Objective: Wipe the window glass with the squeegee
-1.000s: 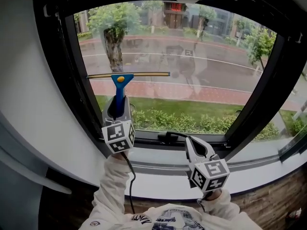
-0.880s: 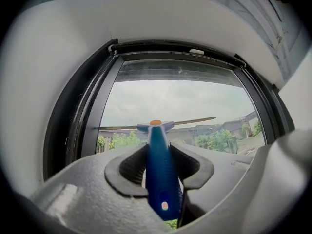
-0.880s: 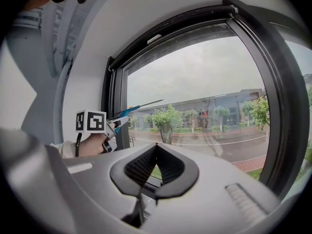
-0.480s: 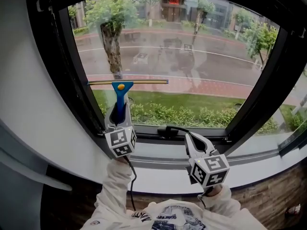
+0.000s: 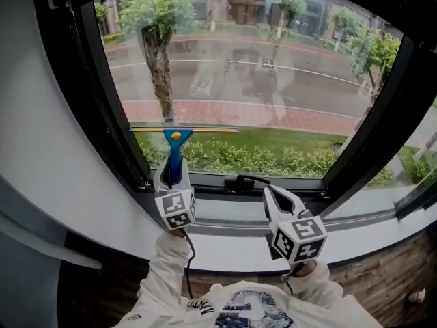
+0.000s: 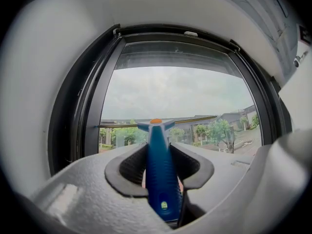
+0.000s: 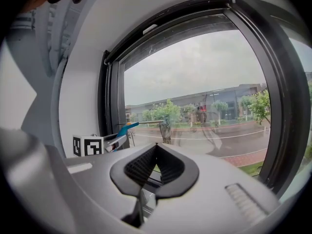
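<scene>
The squeegee (image 5: 175, 147) has a blue handle and a thin brass blade bar (image 5: 184, 128). The bar lies level against the lower left of the window glass (image 5: 287, 87). My left gripper (image 5: 171, 175) is shut on the squeegee handle (image 6: 159, 172), and the blade (image 6: 195, 119) shows beyond the jaws. My right gripper (image 5: 275, 198) hovers over the sill at the right, shut with nothing in it. In the right gripper view its jaws (image 7: 156, 167) meet, and the squeegee (image 7: 127, 126) shows small at the left.
A black window frame (image 5: 102, 94) surrounds the glass. A black latch handle (image 5: 242, 181) sits on the bottom rail between the grippers. Below runs a pale sill (image 5: 225, 219). A grey wall (image 5: 41, 149) is on the left. The left gripper's marker cube (image 7: 90, 145) shows in the right gripper view.
The left gripper has drawn the squeegee down the glass, from mid-pane to near the bottom rail. The right gripper has stayed about where it was.
</scene>
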The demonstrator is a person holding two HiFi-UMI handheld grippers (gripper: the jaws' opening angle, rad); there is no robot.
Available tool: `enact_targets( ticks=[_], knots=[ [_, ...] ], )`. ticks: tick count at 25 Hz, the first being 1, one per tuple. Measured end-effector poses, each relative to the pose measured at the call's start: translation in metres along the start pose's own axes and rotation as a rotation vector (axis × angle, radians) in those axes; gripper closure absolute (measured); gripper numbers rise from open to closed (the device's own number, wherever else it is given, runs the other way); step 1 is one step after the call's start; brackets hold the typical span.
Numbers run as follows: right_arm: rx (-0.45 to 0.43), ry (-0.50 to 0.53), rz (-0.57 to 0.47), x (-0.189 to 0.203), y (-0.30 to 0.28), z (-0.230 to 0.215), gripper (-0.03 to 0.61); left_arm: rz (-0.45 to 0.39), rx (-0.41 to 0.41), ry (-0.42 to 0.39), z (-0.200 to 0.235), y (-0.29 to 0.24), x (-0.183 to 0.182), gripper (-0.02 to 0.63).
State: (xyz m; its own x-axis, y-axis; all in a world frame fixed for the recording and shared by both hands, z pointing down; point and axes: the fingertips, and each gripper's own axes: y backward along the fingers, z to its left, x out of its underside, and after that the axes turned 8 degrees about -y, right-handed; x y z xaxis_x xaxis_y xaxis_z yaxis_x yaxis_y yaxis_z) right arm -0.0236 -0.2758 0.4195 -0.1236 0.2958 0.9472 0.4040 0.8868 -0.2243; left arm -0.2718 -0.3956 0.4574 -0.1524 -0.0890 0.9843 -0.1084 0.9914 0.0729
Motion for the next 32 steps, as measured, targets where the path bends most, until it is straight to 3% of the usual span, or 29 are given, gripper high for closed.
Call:
enact_targets(
  ticks=[20,32],
  knots=[
    [0.073,-0.009,0.052,0.016,0.004,-0.015,0.572,0.118,-0.012,-0.049,-0.014,0.007,0.105,0.468],
    [0.113,-0.006,0.086,0.027,0.004,-0.022,0.572,0.223,-0.009,-0.038,-0.025,0.011,0.166,0.468]
  ],
)
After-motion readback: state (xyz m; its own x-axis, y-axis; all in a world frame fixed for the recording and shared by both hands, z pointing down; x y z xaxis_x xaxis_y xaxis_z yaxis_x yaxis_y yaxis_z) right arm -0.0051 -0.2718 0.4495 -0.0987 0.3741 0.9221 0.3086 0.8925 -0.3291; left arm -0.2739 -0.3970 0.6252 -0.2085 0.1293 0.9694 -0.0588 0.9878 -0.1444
